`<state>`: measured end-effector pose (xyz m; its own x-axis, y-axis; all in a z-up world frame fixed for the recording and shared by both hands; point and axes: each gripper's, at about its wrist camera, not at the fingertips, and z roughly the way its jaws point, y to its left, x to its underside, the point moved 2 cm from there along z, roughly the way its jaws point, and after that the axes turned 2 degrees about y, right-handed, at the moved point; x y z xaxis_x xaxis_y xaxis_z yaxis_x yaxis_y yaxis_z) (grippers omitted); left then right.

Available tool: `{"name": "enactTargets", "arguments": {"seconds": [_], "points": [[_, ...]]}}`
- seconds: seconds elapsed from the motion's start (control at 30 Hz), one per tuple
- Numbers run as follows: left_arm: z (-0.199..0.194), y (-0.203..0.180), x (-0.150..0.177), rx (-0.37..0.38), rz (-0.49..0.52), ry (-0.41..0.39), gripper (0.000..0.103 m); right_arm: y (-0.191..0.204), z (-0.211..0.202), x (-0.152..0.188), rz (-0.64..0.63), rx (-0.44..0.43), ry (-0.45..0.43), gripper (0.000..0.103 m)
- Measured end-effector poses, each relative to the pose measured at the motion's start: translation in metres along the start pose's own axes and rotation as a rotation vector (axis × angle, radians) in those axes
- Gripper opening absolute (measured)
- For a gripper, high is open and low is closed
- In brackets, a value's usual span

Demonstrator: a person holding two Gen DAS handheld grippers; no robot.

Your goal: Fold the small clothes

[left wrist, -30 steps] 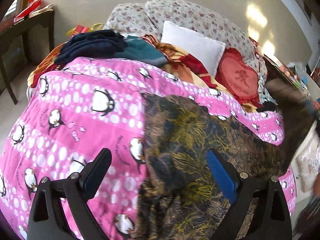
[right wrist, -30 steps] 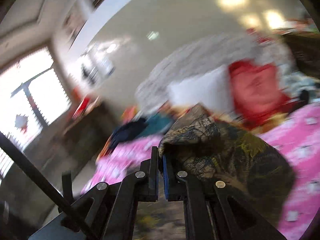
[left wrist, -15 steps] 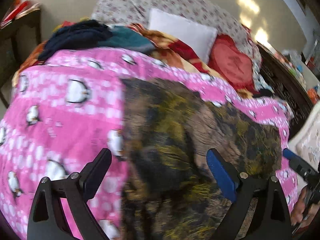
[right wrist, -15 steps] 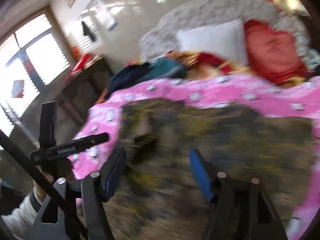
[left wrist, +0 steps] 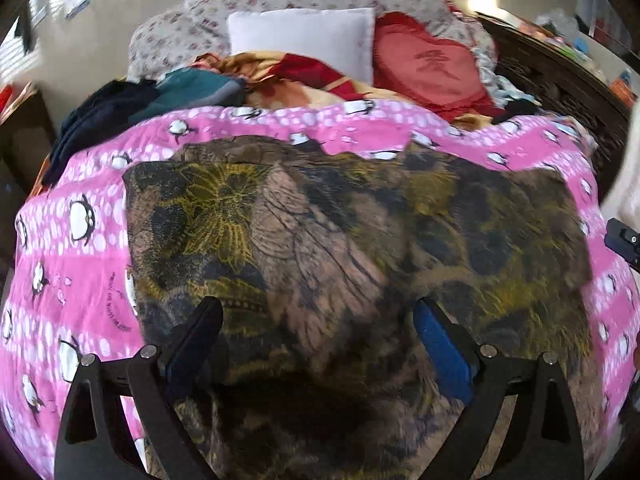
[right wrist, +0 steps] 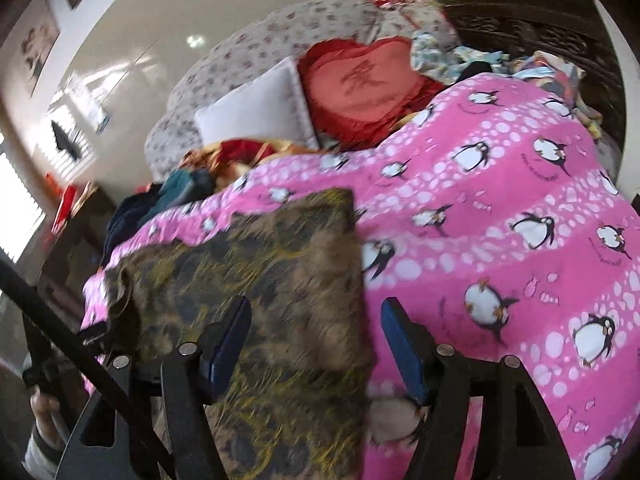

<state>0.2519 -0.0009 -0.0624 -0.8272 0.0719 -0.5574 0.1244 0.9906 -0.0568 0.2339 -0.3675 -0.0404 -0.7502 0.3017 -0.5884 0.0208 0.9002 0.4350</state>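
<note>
Dropped from the right gripper [right wrist: 314, 334] since a second ago, the garment [left wrist: 352, 248] lies flat on the quilt [left wrist: 80, 264]; those jaws are opening, its edge seemingly between them. Left gripper [left wrist: 316, 332] spread wide above it, holding nothing

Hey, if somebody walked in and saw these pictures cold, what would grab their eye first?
Probably the bright pink penguin quilt covering the bed, with a dark camouflage-patterned garment spread flat across its middle. Behind them, at the head of the bed, a red heart-shaped cushion sits beside a white pillow. Near the bottom of each view, an open tool hangs over the garment, the left tool and the right tool, its jaws opening.
</note>
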Motion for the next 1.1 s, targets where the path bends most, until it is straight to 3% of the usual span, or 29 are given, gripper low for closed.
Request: {"name": "enactTargets", "arguments": {"seconds": [0.03,0.1,0.13,0.17,0.23,0.27,0.3,0.33,0.43,0.47,0.53,0.6,0.67,0.73,0.8,0.87,0.93,1.0,1.1], "points": [[0.004,0.003,-0.003,0.021,-0.022,0.001,0.096,-0.002,0.006,-0.006,0.012,0.014,-0.010,0.076],[0.008,0.015,-0.016,0.052,-0.078,-0.012,0.080,-0.008,0.018,-0.018,0.047,0.031,-0.022,0.076],[0.009,0.021,-0.023,0.064,-0.098,-0.017,0.049,-0.009,0.027,-0.025,0.065,0.025,-0.019,0.076],[0.010,0.027,-0.032,0.077,-0.113,-0.006,0.025,-0.009,0.039,-0.032,0.084,0.017,-0.010,0.076],[0.008,0.035,-0.043,0.081,-0.136,-0.005,0.019,-0.010,0.062,-0.042,0.112,-0.002,0.026,0.073],[0.001,0.042,-0.049,0.085,-0.143,-0.031,0.016,-0.005,0.072,-0.046,0.097,-0.004,0.043,0.046],[-0.006,0.046,-0.051,0.086,-0.140,-0.052,0.016,-0.001,0.077,-0.048,0.077,0.014,0.047,0.009],[-0.017,0.054,-0.053,0.094,-0.139,-0.091,0.016,0.003,0.077,-0.052,0.057,0.053,0.028,0.007],[-0.033,0.071,-0.047,0.057,-0.135,-0.167,0.015,0.010,0.065,-0.060,0.072,0.012,-0.067,0.007],[-0.026,0.080,-0.042,-0.005,-0.136,-0.152,0.015,0.011,0.064,-0.062,0.063,0.027,-0.085,0.007],[-0.004,0.095,-0.033,-0.043,-0.168,-0.078,0.015,0.013,0.074,-0.063,0.040,0.083,-0.088,0.007],[0.018,0.115,-0.019,-0.043,-0.244,0.011,0.015,0.008,0.094,-0.060,0.035,0.143,-0.044,0.009],[0.017,0.123,-0.011,-0.032,-0.260,0.004,0.015,0.000,0.108,-0.054,0.035,0.212,0.024,0.017],[0.006,0.123,-0.010,-0.051,-0.244,-0.021,0.016,-0.005,0.094,-0.050,0.056,0.198,0.002,0.021],[-0.006,0.116,-0.013,-0.052,-0.208,-0.045,0.026,-0.004,0.070,-0.047,0.044,0.226,-0.022,0.042],[-0.016,0.104,-0.016,-0.048,-0.174,-0.081,0.061,0.002,0.049,-0.044,0.013,0.228,-0.049,0.048],[-0.022,0.095,-0.018,-0.035,-0.160,-0.111,0.073,0.011,0.031,-0.037,-0.027,0.185,-0.050,0.048],[-0.021,0.082,-0.017,-0.016,-0.137,-0.116,0.074,0.020,0.025,-0.026,-0.064,0.152,-0.024,0.048],[-0.002,0.068,-0.013,-0.030,-0.103,-0.064,0.074,0.030,0.033,-0.002,-0.131,0.134,0.048,0.047]]}}
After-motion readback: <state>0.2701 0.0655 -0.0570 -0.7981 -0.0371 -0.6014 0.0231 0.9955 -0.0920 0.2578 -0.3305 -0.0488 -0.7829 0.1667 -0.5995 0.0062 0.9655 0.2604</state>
